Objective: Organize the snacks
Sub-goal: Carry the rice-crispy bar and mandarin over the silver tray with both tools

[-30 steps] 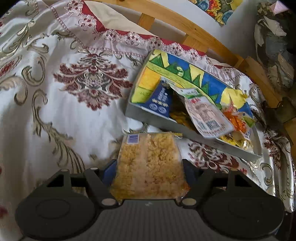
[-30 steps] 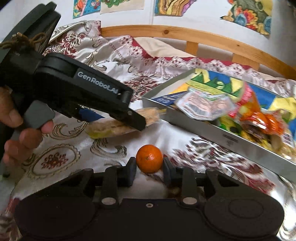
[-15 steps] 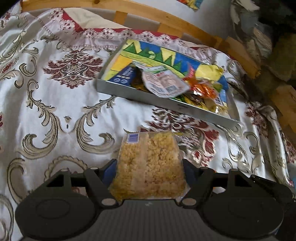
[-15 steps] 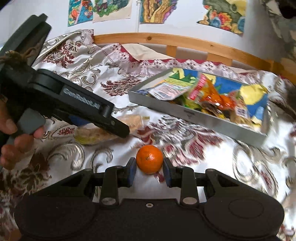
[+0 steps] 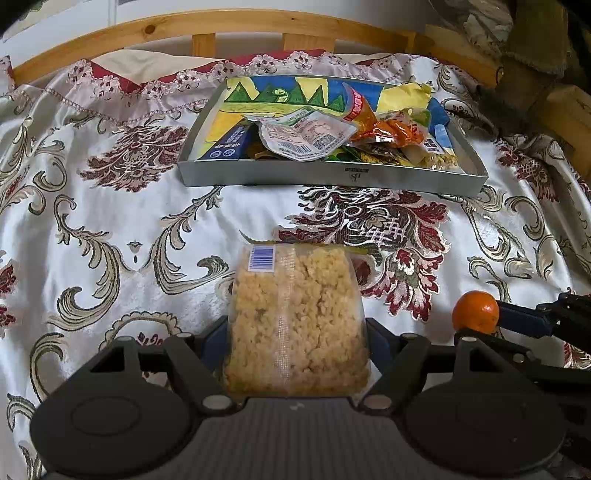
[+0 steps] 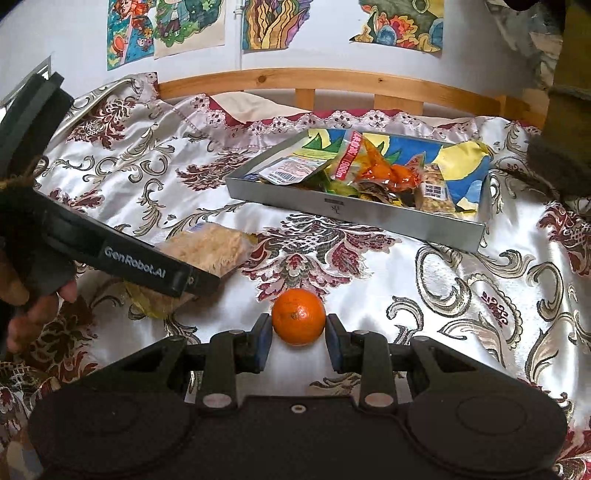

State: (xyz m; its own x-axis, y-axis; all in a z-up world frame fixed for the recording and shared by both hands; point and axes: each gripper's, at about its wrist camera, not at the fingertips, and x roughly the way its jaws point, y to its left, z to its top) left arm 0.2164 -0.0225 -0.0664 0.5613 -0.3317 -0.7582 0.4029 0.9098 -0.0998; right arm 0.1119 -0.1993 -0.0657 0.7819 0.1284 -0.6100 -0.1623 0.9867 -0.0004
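Left gripper [image 5: 297, 332]: lower centre of the left wrist view, closed on the clear snack bag [image 5: 295, 321]; blue pads pressed against both long sides of the bag.
Clear snack bag: full of pale yellow crumbly pieces, barcode sticker at its upper left corner; sticking forward out of the gripper above the bedspread [image 5: 110, 221]; in the right wrist view [image 6: 207, 247] at left of centre, partly hidden behind the black body of the left gripper [image 6: 173, 277].
Right gripper [image 6: 298, 338]: lower centre of the right wrist view, narrow, clamped on the tangerine [image 6: 298, 316] from both sides.
Tangerine: round, orange, stem end toward the camera; in the left wrist view [image 5: 475, 312] at the right edge, lower half, held at the tip of the right gripper [image 5: 491, 321].
Tray [image 5: 332, 177]: shallow grey box, upper centre of the left wrist view, lying on the bedspread well apart from both grippers; coloured drawing lining its floor; in the right wrist view [image 6: 354, 212] at upper centre-right.
Tray contents: heap of snack packets; white packet with barcode [image 5: 306, 134] on top at centre, orange packet [image 5: 388, 129] just right of it, dark blue packet [image 5: 231, 142] at left.
Bedspread: white satin with dark red and gold floral pattern, covering most of both views.
Headboard [image 5: 240, 27]: wooden rail with slats across the top of the frame.
Wall drawings [image 6: 166, 29]: colourful sheets along the top of the right wrist view.
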